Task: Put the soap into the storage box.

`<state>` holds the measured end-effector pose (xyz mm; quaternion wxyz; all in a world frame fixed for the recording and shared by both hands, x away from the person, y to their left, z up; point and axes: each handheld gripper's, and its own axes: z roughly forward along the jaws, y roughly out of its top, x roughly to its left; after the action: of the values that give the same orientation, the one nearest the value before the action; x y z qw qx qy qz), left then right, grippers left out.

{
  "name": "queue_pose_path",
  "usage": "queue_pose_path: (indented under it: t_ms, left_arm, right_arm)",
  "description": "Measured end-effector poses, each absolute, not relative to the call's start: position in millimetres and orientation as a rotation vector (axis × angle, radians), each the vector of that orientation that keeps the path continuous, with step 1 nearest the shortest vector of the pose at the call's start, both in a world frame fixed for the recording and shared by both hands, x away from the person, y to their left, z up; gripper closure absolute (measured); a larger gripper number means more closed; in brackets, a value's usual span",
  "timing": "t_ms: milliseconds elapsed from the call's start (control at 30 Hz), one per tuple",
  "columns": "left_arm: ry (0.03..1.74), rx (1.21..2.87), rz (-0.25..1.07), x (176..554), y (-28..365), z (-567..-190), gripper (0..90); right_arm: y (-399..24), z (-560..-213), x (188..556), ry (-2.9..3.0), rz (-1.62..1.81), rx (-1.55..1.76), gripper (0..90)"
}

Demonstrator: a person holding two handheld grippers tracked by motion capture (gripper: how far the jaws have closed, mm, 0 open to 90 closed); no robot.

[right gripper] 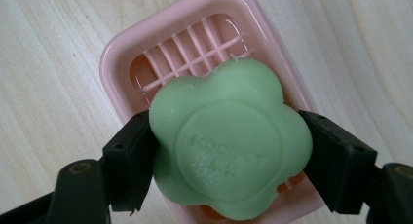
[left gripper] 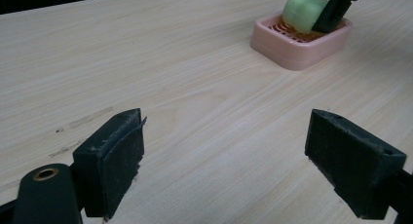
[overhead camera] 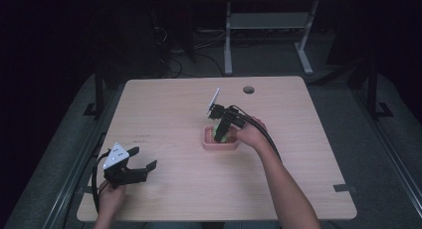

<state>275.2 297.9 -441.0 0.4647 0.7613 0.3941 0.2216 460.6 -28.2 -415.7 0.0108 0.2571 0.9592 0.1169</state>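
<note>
Desk (overhead camera: 174, 109) first, since it is the biggest thing: it is a wide, pale wood top with lots of bare room. The pink soap dish (overhead camera: 220, 138) sits near the middle of it, and every desk edge is well away from the dish. A small round hole (overhead camera: 248, 89) in the wood lies behind the dish, near the far edge, and is not in the way.

The right tool (overhead camera: 222, 134) is over the dish, pointing down. Its two black jaws are squeezed tight on the sides of the green soap (right gripper: 229, 146). The soap looks like a flower with raised letters on top. It is right above the dish's grid of bars (right gripper: 195, 44). I cannot tell if the soap touches the bars or hangs just over them.

So the job looks about half done. The soap is held well and is at the dish. What is left is either to set it flat and let go, or to lift it clear; the pictures do not tell me which. The dish rim (right gripper: 114, 58) is close around the soap, so the jaws have little room to open.

The left tool (overhead camera: 130, 165) is far from the dish, near the front left corner. Its jaws stand wide apart and hold nothing. It has plenty of free room.
</note>
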Motion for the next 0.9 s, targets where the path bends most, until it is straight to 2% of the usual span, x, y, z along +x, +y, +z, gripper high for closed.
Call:
queue_pose_path:
  t_ms: [900]
  left_arm:
    - [0.964, 1.872, 0.543, 274.8, 294.5, -441.7, 14.1]
  right_arm:
    - [-60.8, -391.3, 450.0, 2.95, 0.525, 0.869, 24.9]
